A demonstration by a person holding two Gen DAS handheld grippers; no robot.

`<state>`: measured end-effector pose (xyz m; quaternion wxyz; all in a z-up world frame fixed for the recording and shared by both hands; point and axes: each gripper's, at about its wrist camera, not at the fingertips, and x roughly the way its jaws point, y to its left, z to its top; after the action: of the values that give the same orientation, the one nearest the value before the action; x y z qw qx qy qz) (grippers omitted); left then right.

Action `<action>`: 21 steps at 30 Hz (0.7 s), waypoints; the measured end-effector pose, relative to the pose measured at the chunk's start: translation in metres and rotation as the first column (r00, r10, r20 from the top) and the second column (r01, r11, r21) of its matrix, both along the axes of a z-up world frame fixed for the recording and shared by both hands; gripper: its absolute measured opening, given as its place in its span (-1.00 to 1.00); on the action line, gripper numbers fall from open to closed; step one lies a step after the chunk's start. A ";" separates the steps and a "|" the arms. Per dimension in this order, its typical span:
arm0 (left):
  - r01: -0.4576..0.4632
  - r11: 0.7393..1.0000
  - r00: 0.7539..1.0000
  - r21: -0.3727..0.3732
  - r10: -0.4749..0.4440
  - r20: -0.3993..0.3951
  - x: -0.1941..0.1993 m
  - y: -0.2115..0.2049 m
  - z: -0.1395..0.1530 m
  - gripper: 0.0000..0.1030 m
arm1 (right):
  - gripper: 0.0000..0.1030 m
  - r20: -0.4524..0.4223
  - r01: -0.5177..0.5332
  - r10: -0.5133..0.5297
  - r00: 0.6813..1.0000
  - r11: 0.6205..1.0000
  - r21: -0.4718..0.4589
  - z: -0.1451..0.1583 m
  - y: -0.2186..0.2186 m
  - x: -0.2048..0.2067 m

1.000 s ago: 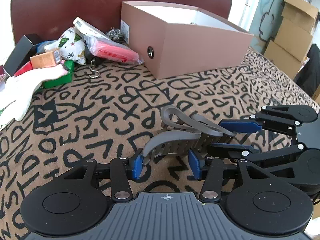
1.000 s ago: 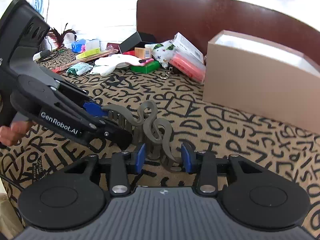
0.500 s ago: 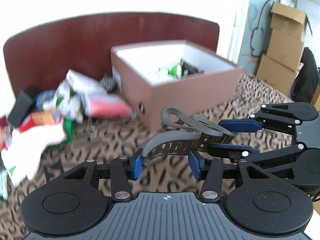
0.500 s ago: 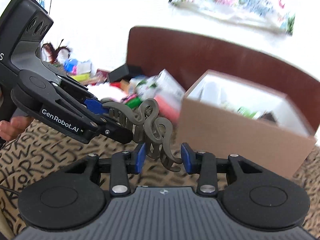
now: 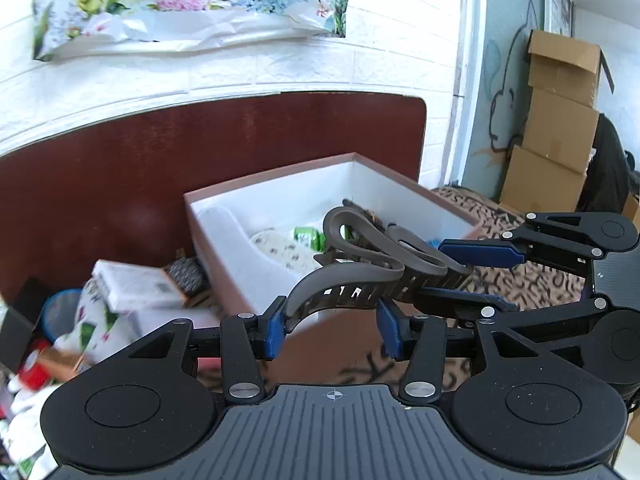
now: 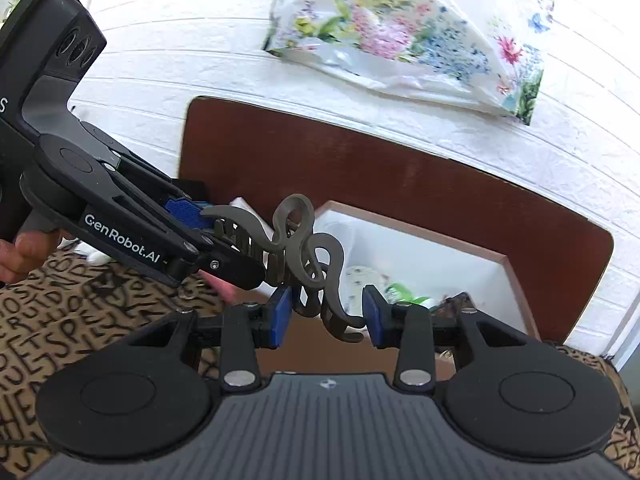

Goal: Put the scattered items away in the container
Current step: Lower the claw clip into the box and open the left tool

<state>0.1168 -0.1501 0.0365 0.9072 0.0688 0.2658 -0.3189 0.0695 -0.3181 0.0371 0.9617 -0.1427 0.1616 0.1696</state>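
- Two grippers, left gripper (image 5: 334,330) and right gripper (image 6: 326,312), are clamped on one grey hair claw (image 5: 360,276).
- Beyond the fingertips, the open box (image 5: 256,194) is seen.

The only legible brand is "GenRobot.AI", printed in white along the black side of the left gripper (image 6: 240,240), as seen from the right wrist view. Beside that gripper, at the frame's left edge, a lone white "S" shows on its black handle (image 6: 24,92), the rest of the word cut off. Under the gripper, the bedspread (image 6: 60,312) carries a black print of scattered capital letters that form no readable word; a white box (image 5: 136,284) left of the container (image 5: 224,248) bears a label too blurred to read.
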 end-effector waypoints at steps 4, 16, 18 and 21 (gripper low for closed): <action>0.009 1.000 1.000 -0.013 -0.010 -0.015 0.034 -0.021 0.002 -0.01 | -0.16 -0.011 0.017 -0.017 1.000 1.000 -0.018 0.006 -0.014 0.026; 0.012 0.999 0.999 -0.036 -0.013 -0.048 0.139 -0.082 -0.005 0.01 | -0.15 -0.058 0.063 -0.068 0.996 0.995 -0.082 0.013 -0.053 0.127; -0.006 1.000 0.999 -0.024 0.005 -0.050 0.154 -0.090 -0.011 0.06 | -0.15 -0.067 0.061 -0.069 0.995 0.992 -0.108 0.009 -0.055 0.145; -0.060 0.998 0.997 0.000 0.060 -0.054 0.178 -0.103 -0.021 0.46 | -0.12 -0.091 0.077 -0.091 0.992 0.986 -0.147 0.000 -0.053 0.170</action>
<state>0.2944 -0.2527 0.0154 0.9089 0.0517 0.2918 -0.2934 0.2399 -0.3714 0.0367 0.9462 -0.1961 0.2257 0.1237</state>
